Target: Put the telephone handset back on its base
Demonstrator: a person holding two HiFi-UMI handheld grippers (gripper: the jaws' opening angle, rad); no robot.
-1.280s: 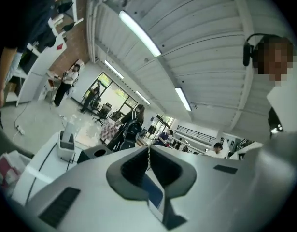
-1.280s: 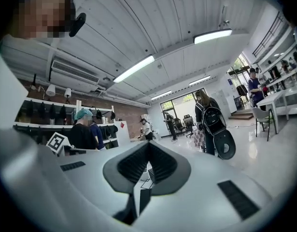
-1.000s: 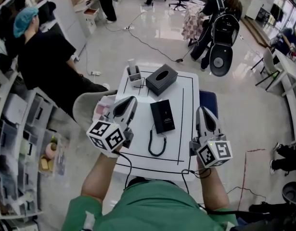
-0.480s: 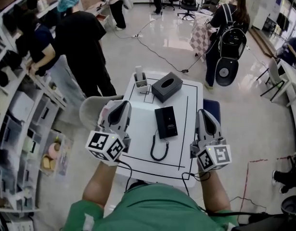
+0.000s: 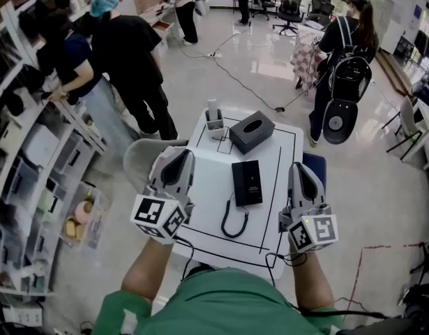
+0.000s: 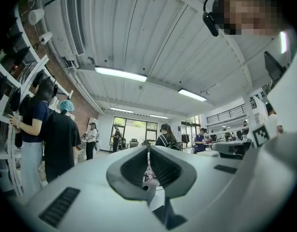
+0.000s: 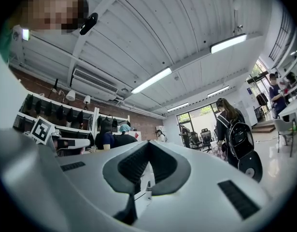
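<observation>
A black telephone (image 5: 247,182) lies flat in the middle of the white table (image 5: 207,187); I cannot tell its handset from its base. Its black coiled cord (image 5: 233,222) loops toward the table's front edge. My left gripper (image 5: 178,152) hovers at the table's left edge, left of the telephone, shut with nothing in it. My right gripper (image 5: 300,167) is held at the table's right edge, also shut and empty. Both gripper views tilt up at the ceiling, and the jaws meet in the left gripper view (image 6: 148,151) and in the right gripper view (image 7: 148,146).
A black tissue box (image 5: 252,132) and a small holder (image 5: 214,121) with a white item stand at the table's far end. A grey chair (image 5: 141,160) sits at the left, a blue seat (image 5: 315,165) at the right. People (image 5: 134,61) stand by shelves beyond.
The head view has swung, so the table sits further right and lower in frame. Both grippers keep their places beside the telephone, still shut. People in the background have shifted.
</observation>
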